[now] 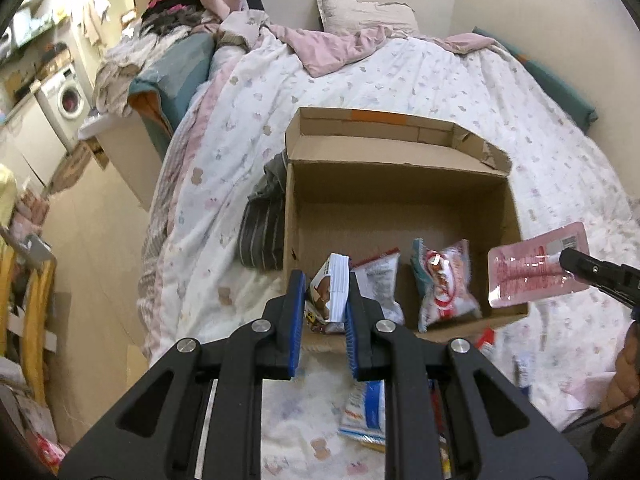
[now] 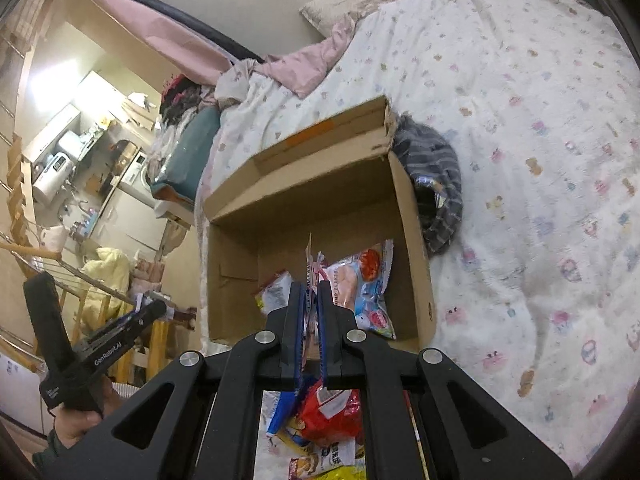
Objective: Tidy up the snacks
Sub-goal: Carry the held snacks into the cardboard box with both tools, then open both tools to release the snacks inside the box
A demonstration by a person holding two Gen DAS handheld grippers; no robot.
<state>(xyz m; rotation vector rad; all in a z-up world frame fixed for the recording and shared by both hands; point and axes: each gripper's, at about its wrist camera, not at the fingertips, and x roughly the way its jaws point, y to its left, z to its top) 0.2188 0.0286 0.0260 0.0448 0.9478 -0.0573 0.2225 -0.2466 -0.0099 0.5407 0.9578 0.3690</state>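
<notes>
A: What's in hand?

B: Left gripper (image 1: 322, 300) is clamped on a brown-and-white snack packet (image 1: 329, 294), held over the near wall of the cardboard box (image 1: 400, 204). Right gripper (image 2: 308, 308) is closed on a flat pink pouch (image 1: 536, 266), hanging at the box's right edge in the left wrist view.

A: Orientation?

B: Brown packet stands roughly upright in my jaws, long axis running away from me toward the box's far wall, top end tipped slightly right. Pink pouch: long axis roughly level across the left view, free end pointing left toward the box interior, pinched near its right end. From the right wrist view I see it edge-on, a thin strip rising between the pads.

A: Box contents?

B: A red-and-white bag (image 1: 444, 284) and a white packet (image 1: 378, 280) against the near wall; far half looks bare. Box sits on the bed (image 1: 440, 80), lid flap up at the back.

A: How to do the drop well?

B: My call: carry both packets past the near rim before letting go, so neither catches the wall. Aim for the bare far half, lay them flat, not stacked on the bags. Release one gripper at a time. More loose snacks (image 2: 320, 412) lie on the bed below my grippers, still to go.
</notes>
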